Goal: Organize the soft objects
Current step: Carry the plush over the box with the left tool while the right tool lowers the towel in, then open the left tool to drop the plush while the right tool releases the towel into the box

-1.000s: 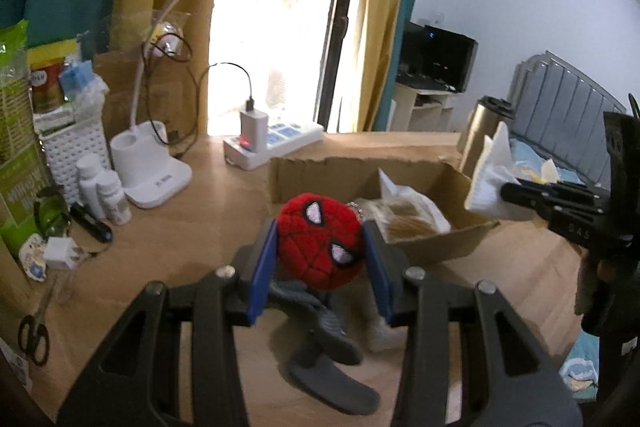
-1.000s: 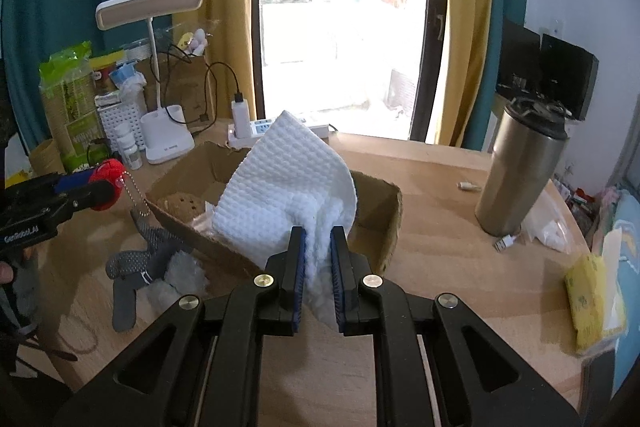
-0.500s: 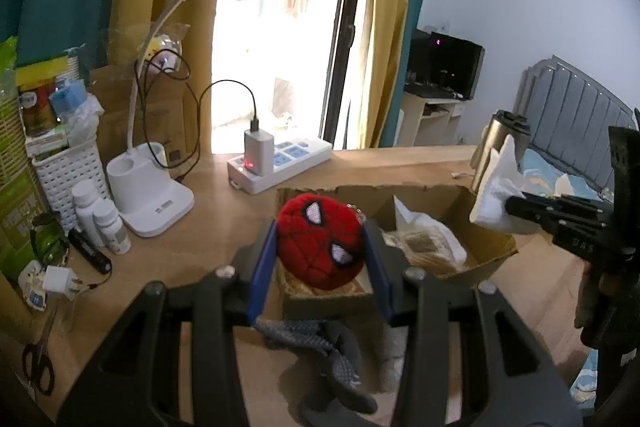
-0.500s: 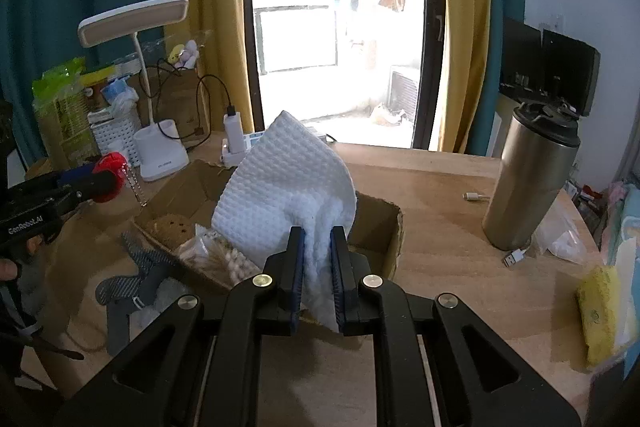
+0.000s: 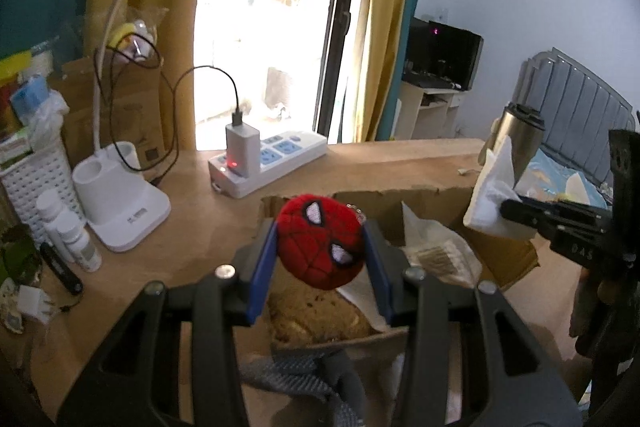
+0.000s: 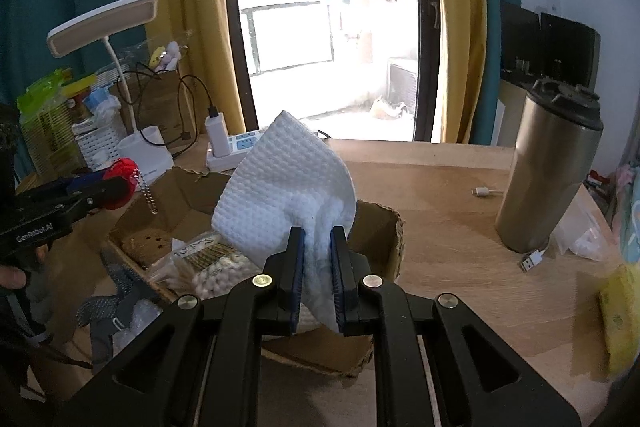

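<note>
My left gripper (image 5: pixel 320 247) is shut on a red spider-mask plush ball (image 5: pixel 322 239) and holds it above the near-left end of an open cardboard box (image 5: pixel 420 197). From the right wrist view that plush ball (image 6: pixel 122 183) shows at the left with a bead chain hanging from it. My right gripper (image 6: pixel 317 235) is shut on a folded white waffle cloth (image 6: pixel 286 195), raised over the box (image 6: pixel 380 227). Inside the box lie a brown sponge (image 6: pixel 146 243) and a clear bag of cotton swabs (image 6: pixel 208 263). A grey glove (image 6: pixel 116 297) lies on the table just left of the box.
A white desk lamp (image 5: pixel 120 195), a power strip (image 5: pixel 272 159) with a charger, small white bottles (image 5: pixel 68 231) and a white basket (image 5: pixel 28 187) stand at the left. A steel tumbler (image 6: pixel 548 179), a USB cable (image 6: pixel 532 259) and a yellow sponge (image 6: pixel 620 303) are on the right.
Both grippers have moved forward over the table toward the box. The plush ball now hangs above the box's near end, and the cloth sits lower over the box.
</note>
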A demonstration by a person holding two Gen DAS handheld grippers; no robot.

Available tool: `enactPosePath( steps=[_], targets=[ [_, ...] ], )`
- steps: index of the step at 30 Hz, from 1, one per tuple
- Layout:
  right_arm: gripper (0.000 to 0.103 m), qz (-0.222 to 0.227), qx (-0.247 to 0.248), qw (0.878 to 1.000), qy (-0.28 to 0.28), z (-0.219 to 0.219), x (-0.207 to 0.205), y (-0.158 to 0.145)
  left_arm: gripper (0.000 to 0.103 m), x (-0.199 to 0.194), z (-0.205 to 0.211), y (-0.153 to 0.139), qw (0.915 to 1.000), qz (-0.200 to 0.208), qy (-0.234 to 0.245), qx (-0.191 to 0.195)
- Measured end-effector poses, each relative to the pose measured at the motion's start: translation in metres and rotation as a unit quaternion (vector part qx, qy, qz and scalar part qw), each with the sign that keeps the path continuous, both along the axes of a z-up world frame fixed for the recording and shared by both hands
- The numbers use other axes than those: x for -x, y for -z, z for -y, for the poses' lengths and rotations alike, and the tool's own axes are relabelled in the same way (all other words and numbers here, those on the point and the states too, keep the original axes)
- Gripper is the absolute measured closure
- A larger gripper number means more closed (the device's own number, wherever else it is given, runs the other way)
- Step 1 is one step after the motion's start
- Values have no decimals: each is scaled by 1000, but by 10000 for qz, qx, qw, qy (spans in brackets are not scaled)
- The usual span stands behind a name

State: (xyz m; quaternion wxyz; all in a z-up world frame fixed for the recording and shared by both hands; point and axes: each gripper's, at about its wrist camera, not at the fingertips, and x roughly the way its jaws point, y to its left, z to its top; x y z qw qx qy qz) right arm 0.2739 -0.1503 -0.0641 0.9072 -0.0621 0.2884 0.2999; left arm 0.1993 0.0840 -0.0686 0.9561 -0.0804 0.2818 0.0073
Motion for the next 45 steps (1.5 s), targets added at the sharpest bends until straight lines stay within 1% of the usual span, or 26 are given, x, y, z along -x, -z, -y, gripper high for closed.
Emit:
enactPosePath(
  steps=[4, 8, 10, 11, 12, 14, 15, 20, 22, 23, 34, 45],
  targets=[
    [90, -71, -28, 10000, 32, -1, -7, 5, 59, -10, 0, 5, 10000, -80, -3, 11],
    [83, -111, -14, 9999, 105, -2, -12, 8, 58, -19, 0, 9, 9998, -205, 20, 33],
    [78, -145, -23, 9998, 126, -1, -14, 10, 56, -21, 1, 11, 9996, -273, 18, 51],
    [70, -161, -28, 9998, 115, -1, -15, 11, 54, -22, 2, 11, 9996, -286, 28, 64],
    [61, -166, -26, 9998, 101, -1, -14, 11, 51, -21, 2, 11, 9996, -270, 40, 95],
    [55, -171, -21, 9998, 80, -2, -14, 11, 50, -20, 3, 11, 9996, -269, 44, 105],
    [54, -170, -30, 9998, 67, -2, -13, 11, 50, -20, 3, 11, 9996, -265, 39, 98],
    [54, -130, -47, 9999, 14, -2, -7, 8, 46, -14, 4, 6, 9997, -214, 15, 108],
    [54, -116, -51, 9999, 13, -1, -4, 6, 40, -10, 3, 4, 9998, -182, 3, 128],
    [54, -106, -51, 9999, 18, -1, -3, 5, 40, -8, 3, 2, 9998, -166, -4, 139],
    [54, 34, -51, 10000, 15, 2, 19, -9, 39, 21, 3, -12, 9999, -3, -27, 138],
    [53, 136, -12, 9999, -92, -2, 48, -20, 39, 50, 11, -11, 9997, 33, 91, 239]
  ],
)
